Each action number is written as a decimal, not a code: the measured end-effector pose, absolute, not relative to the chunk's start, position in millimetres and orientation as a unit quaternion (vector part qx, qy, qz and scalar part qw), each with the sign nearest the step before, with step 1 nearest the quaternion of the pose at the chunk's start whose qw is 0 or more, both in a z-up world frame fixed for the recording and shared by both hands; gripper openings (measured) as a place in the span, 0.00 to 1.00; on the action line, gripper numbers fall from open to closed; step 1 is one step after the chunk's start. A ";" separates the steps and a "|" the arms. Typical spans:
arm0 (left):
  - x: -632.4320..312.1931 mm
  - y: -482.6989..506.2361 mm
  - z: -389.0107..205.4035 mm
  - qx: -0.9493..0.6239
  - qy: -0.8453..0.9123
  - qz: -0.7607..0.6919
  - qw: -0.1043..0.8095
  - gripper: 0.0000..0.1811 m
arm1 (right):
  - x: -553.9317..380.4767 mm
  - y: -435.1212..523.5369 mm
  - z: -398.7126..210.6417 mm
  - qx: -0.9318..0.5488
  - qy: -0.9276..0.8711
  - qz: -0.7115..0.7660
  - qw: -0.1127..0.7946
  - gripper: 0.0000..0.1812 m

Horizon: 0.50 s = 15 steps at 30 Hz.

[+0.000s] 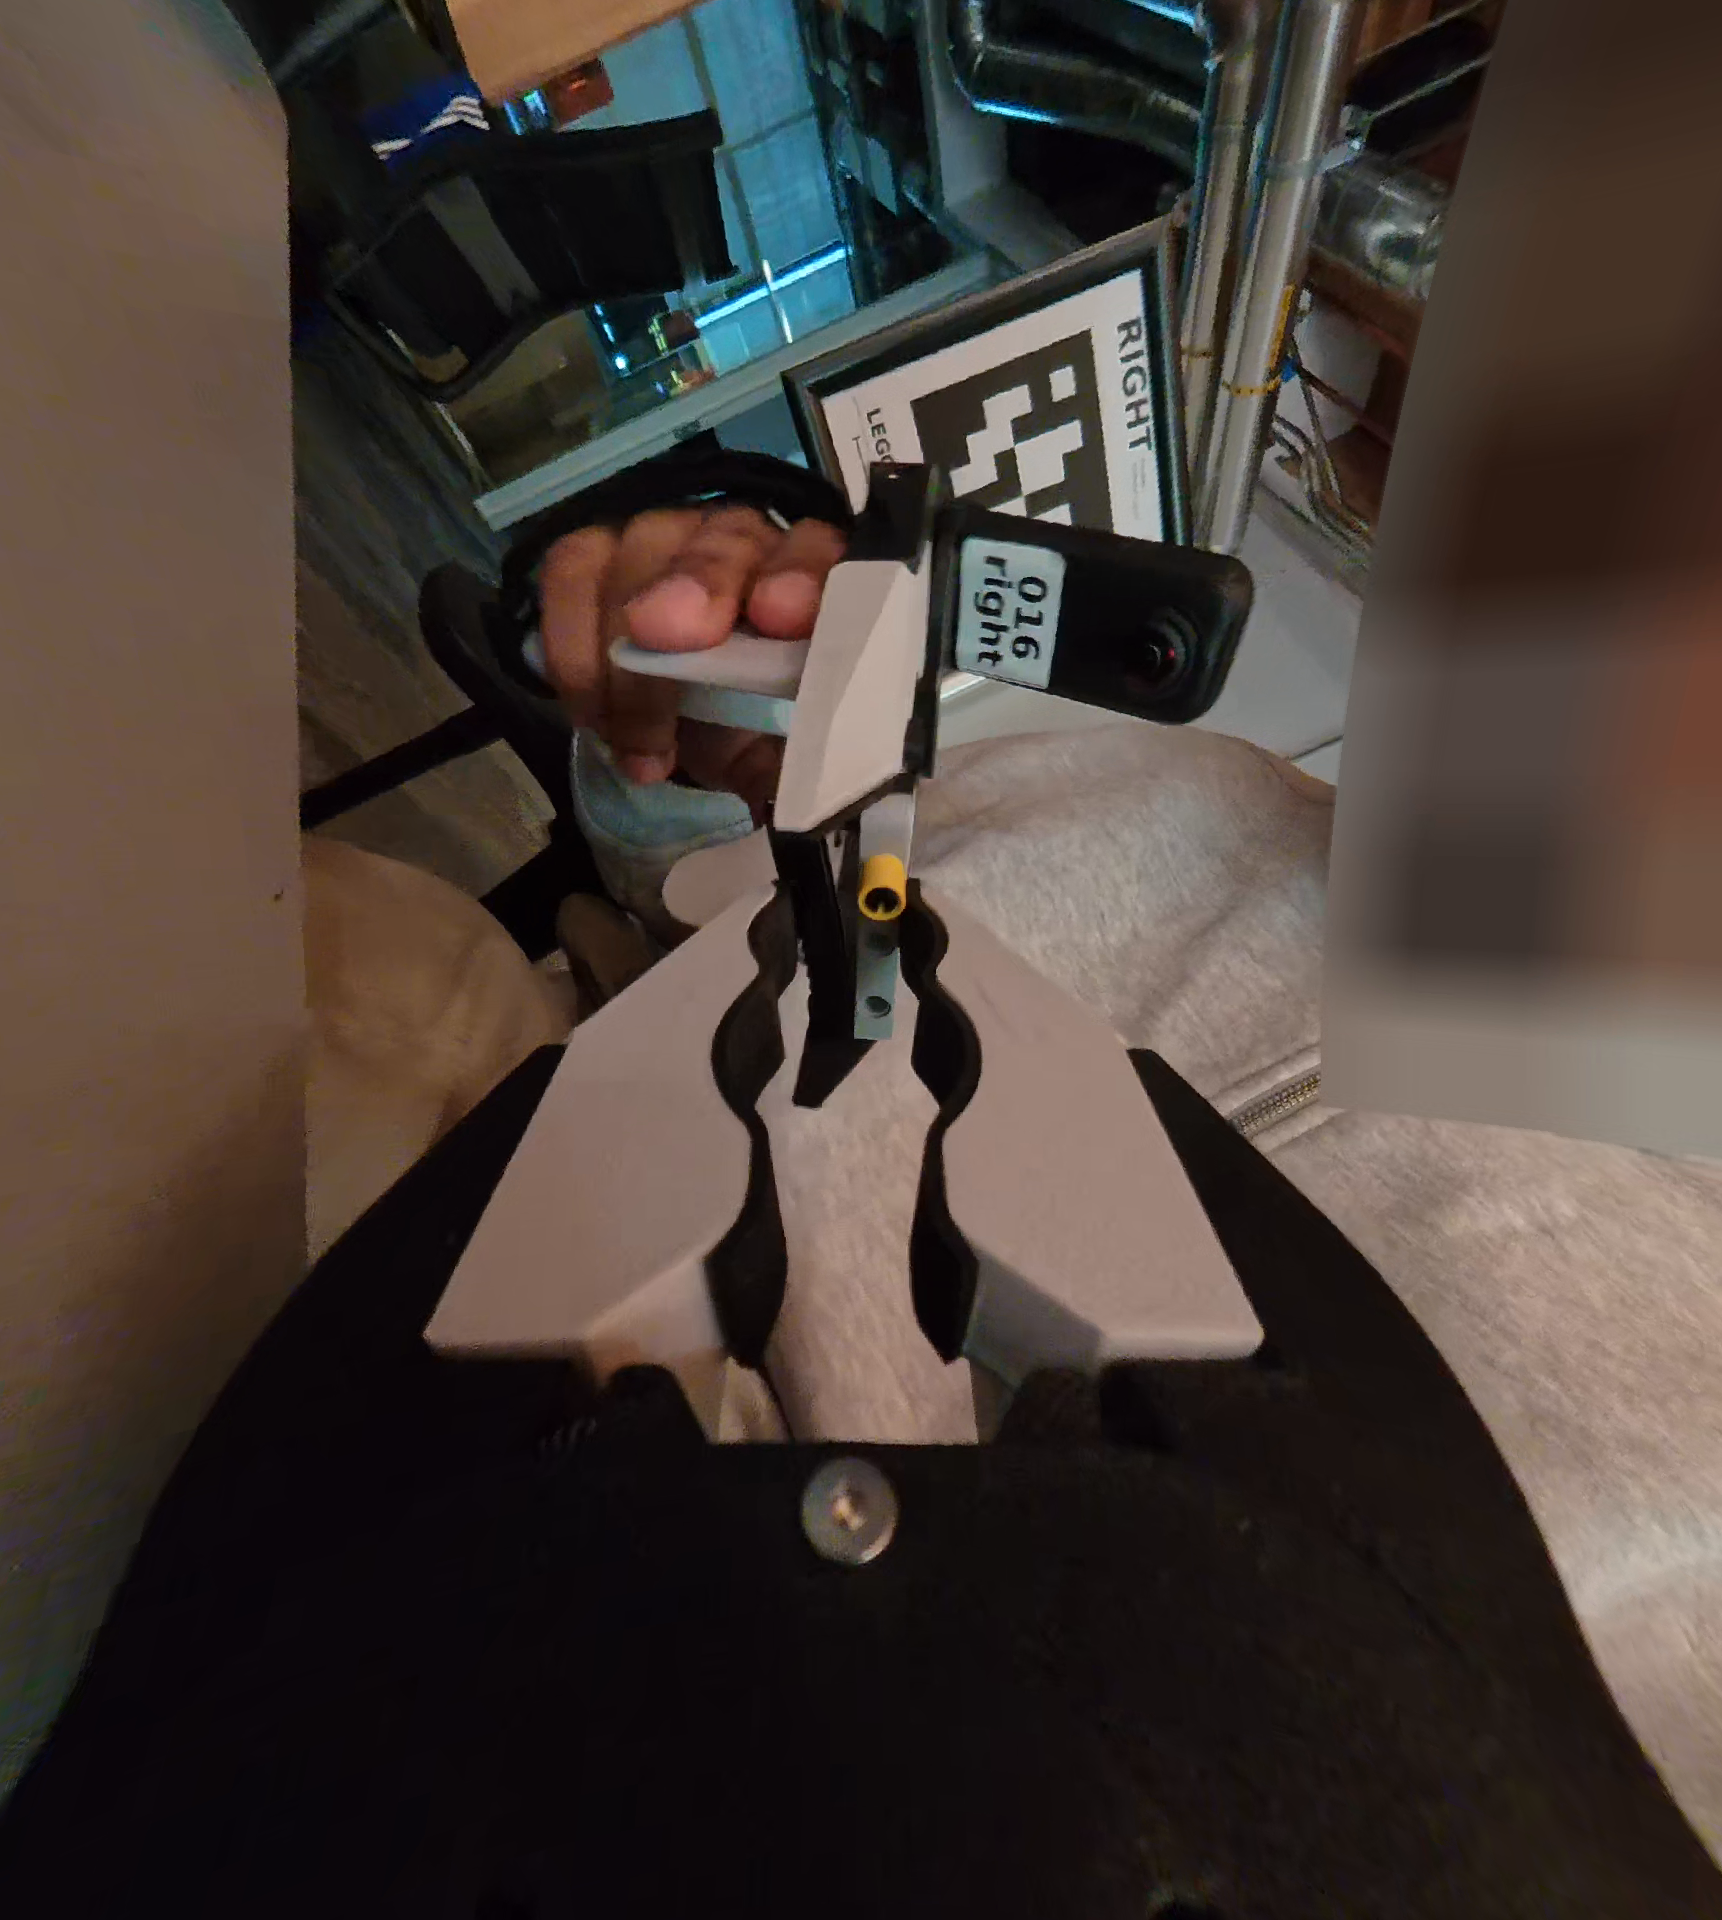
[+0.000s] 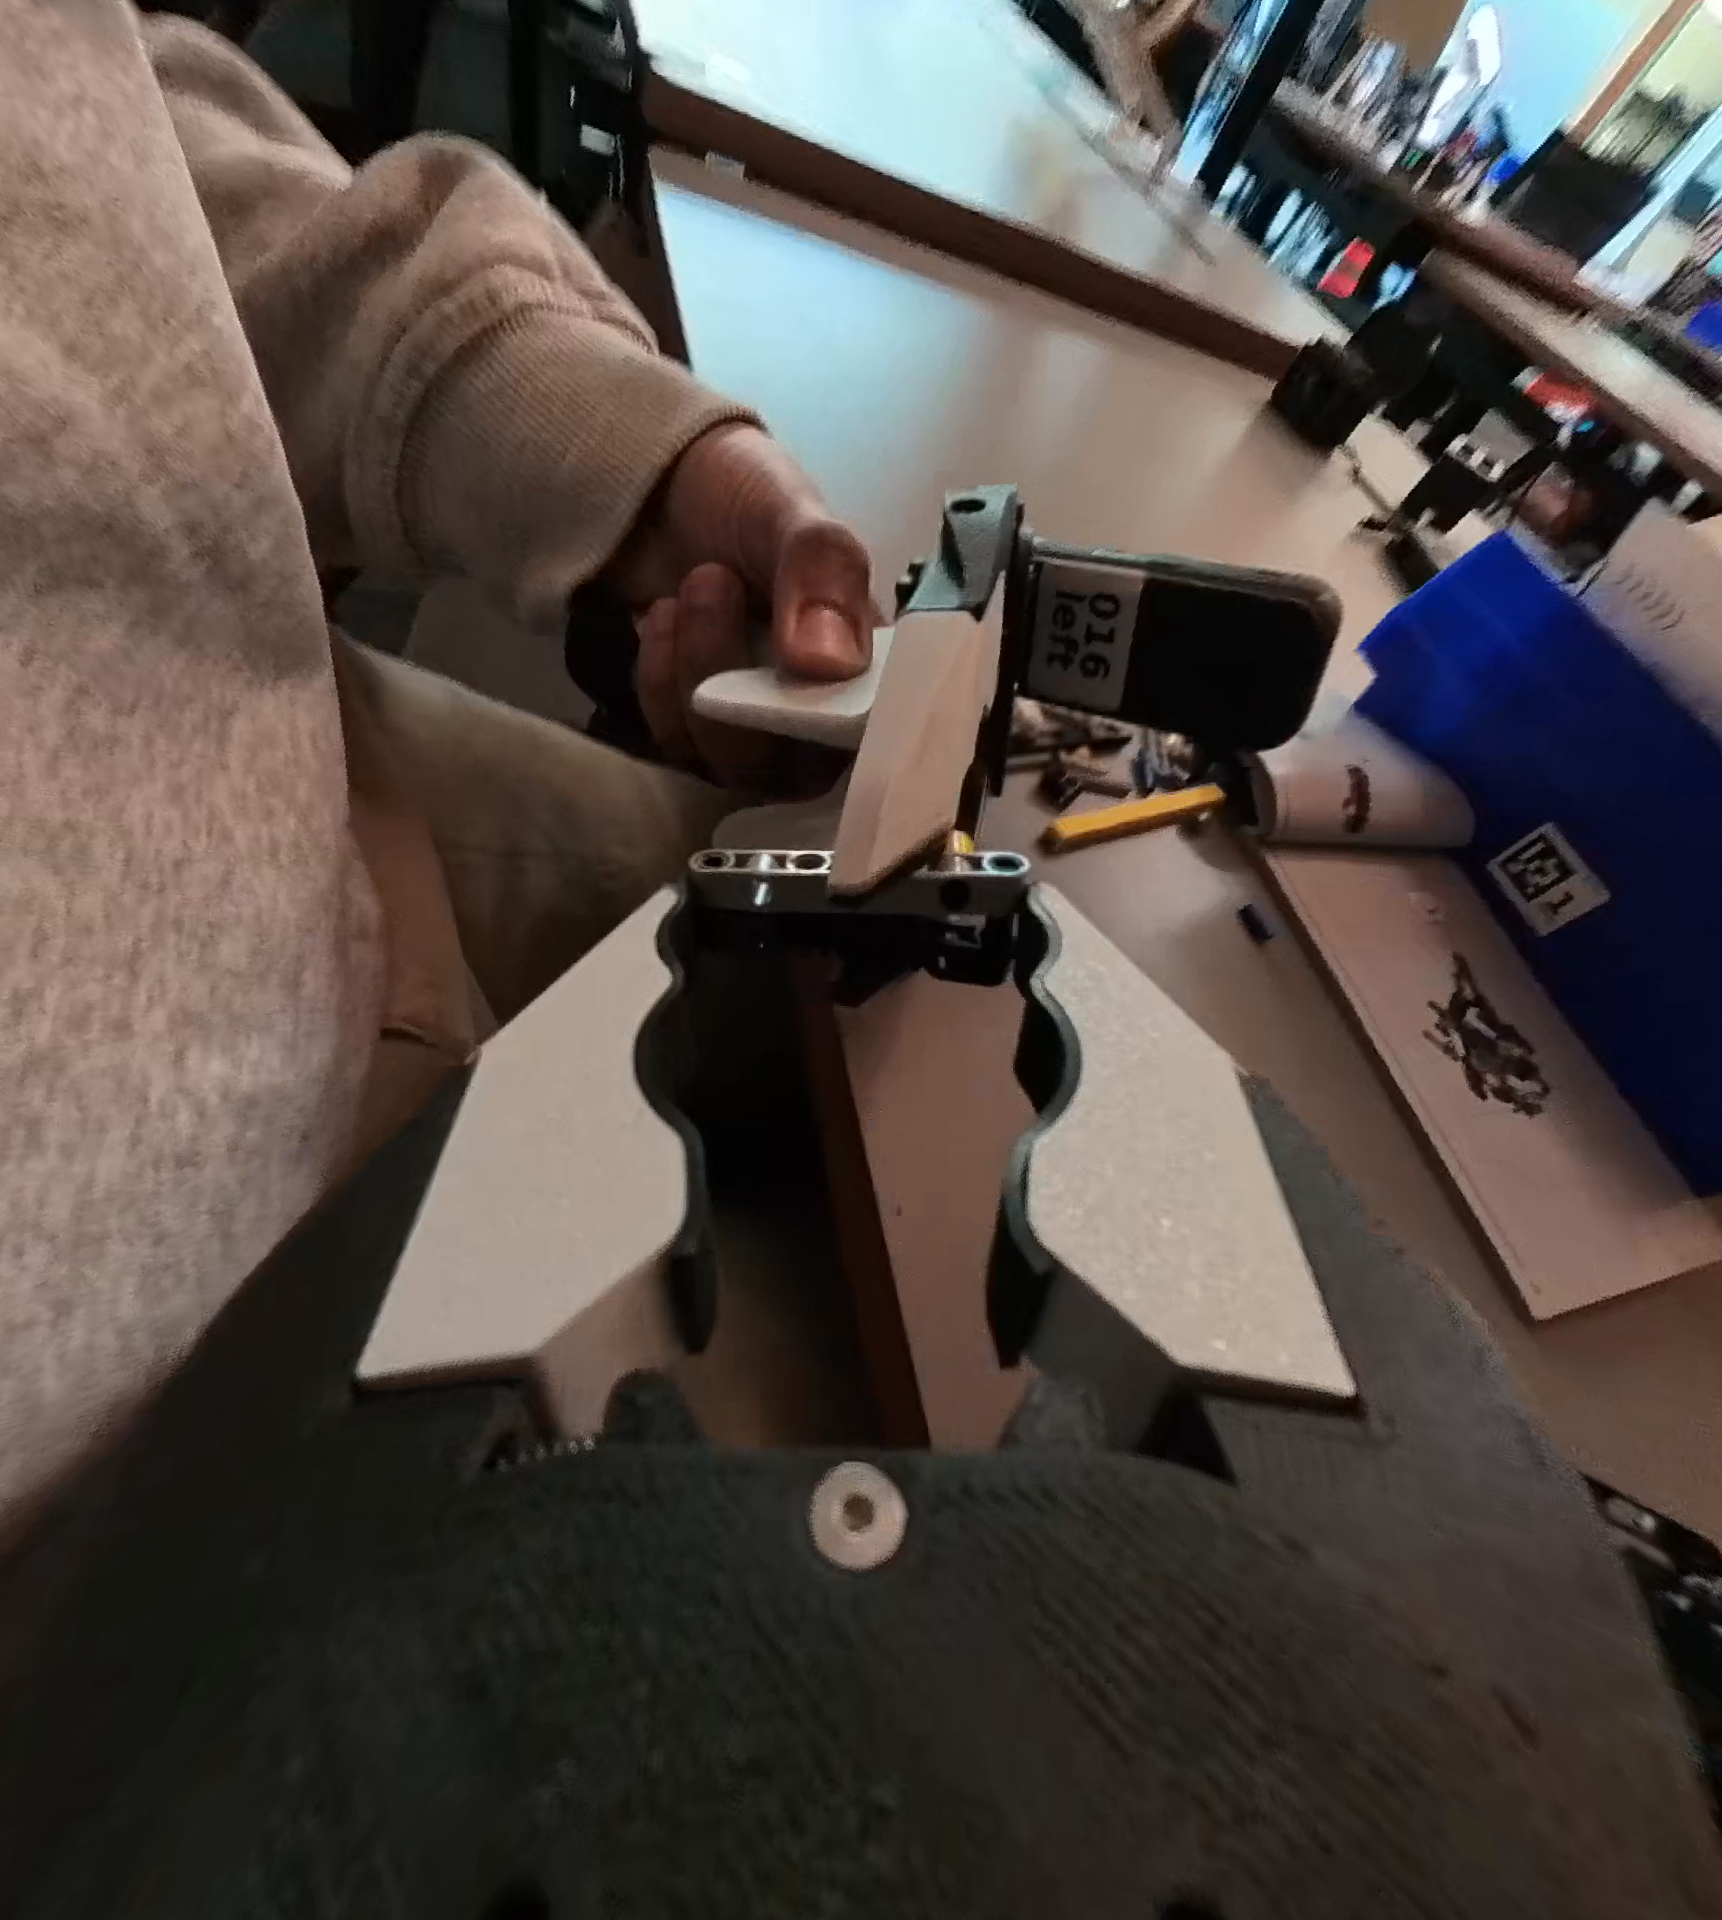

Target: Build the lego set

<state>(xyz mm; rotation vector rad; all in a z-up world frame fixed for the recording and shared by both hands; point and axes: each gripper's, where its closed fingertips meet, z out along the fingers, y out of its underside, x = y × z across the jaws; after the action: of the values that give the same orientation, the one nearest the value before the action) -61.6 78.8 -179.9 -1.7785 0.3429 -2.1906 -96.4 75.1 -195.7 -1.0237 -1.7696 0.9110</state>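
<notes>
Mid-air over lap, right gripper (image 2: 852, 940) clamps grey beam (image 2: 857, 883) with black part; left gripper (image 1: 849, 925) narrow around it at yellow pin (image 1: 880, 896), grip unclear; keep beam steady, press pin straight.

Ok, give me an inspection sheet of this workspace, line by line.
Surface: brown tabletop, mostly bare near the work.
Job's things: grey and black lego assembly with a yellow pin, held in mid-air between both tools.
Clutter: blue bin, flat cardboard sheet, yellow pencil, loose dark parts.
Grippers: left tool and right tool each closed on the assembly.
Cables: nothing seen on the table; wiring by the metal pipes behind.
Surroundings: framed marker sign, long tables beyond.
</notes>
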 end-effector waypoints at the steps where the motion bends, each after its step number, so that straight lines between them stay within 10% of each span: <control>1: -62.0 79.3 -180.1 -0.627 0.130 -0.751 0.161 0.09 | -96.3 75.9 -191.0 -0.417 -0.692 0.389 0.442 0.34; 3: -65.3 82.9 -183.9 -0.649 0.152 -0.718 0.200 0.09 | -94.3 86.9 -179.5 -0.443 -0.640 0.443 0.445 0.51; 15: -66.8 102.7 -190.7 -0.708 0.287 -0.493 0.417 0.09 | -96.8 94.5 -161.1 -0.519 -0.447 0.687 0.242 0.38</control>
<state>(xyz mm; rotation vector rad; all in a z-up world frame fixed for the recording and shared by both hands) -66.8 102.7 -190.7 -1.7772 0.7200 -1.2368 -96.8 94.5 -161.1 -1.4183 -1.2231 1.8777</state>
